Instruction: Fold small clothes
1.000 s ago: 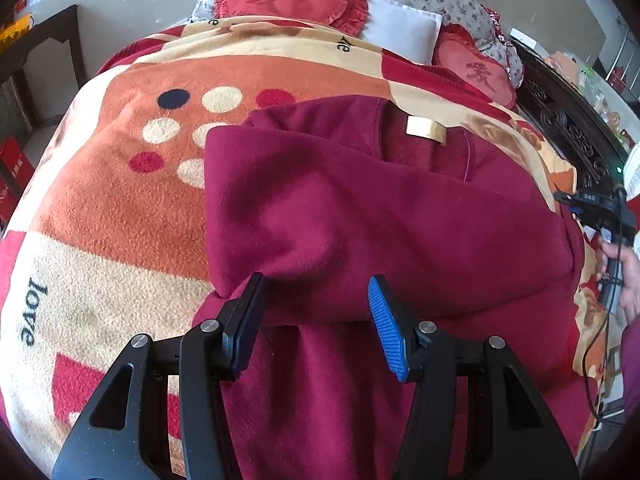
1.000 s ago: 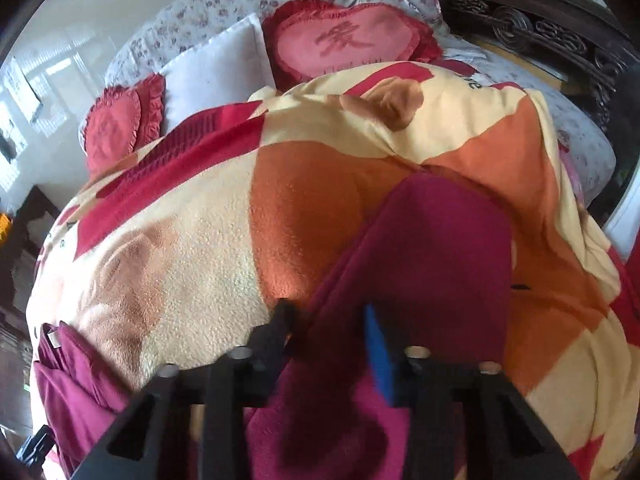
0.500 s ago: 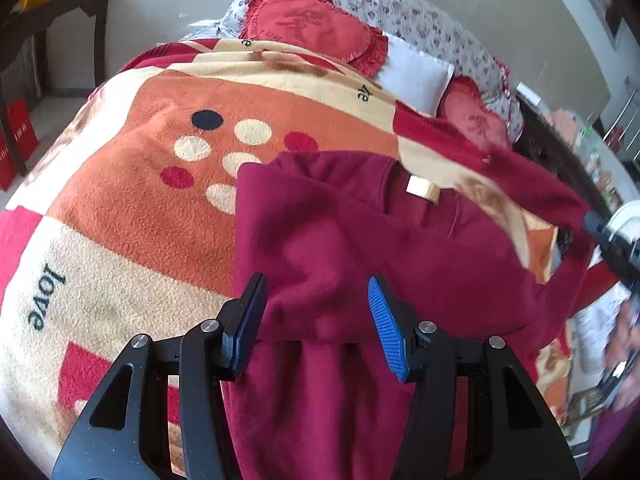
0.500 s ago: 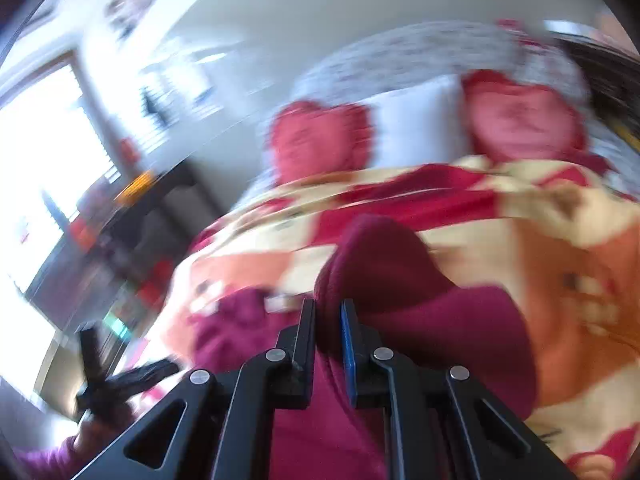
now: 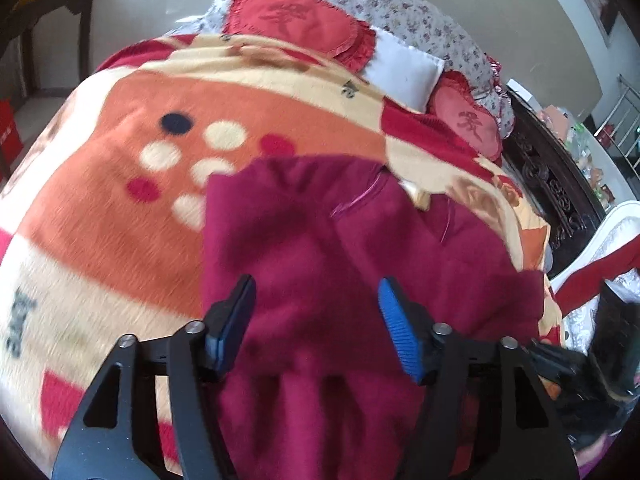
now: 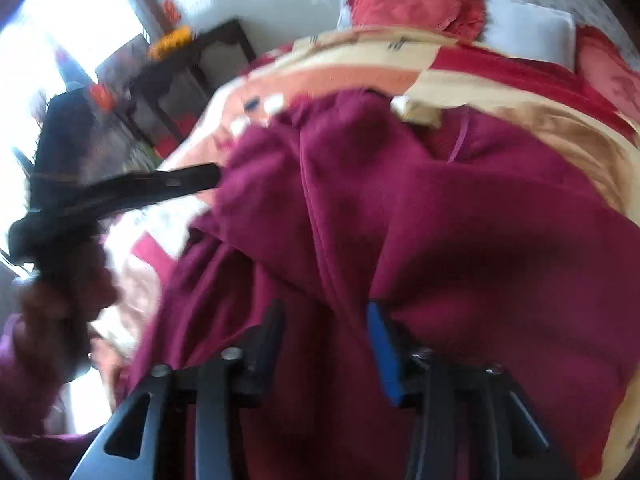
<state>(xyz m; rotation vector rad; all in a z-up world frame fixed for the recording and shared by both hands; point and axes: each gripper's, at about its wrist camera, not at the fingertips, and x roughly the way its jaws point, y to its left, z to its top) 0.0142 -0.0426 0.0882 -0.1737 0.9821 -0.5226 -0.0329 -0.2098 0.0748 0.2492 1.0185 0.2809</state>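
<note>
A dark red fleece top (image 5: pixel 360 264) lies on the patterned blanket (image 5: pixel 120 216), both sleeves folded in over its body, its gold neck label (image 5: pixel 418 196) at the far end. My left gripper (image 5: pixel 316 320) is open and empty, hovering just above the near part of the top. My right gripper (image 6: pixel 328 344) is open over the folded sleeve of the same top (image 6: pixel 460 240); no cloth is pinched between its fingers. The left gripper also shows as a blurred dark shape in the right wrist view (image 6: pixel 120 192).
Red heart cushions (image 5: pixel 296 20) and a white pillow (image 5: pixel 400 68) lie at the head of the bed. A dark carved bed frame (image 5: pixel 552 184) runs along the right. A dark side table (image 6: pixel 192 64) stands on the left beyond the blanket.
My right gripper carried the right sleeve up and across the top, laid it on the body and opened. The left gripper stayed open, shifting slightly.
</note>
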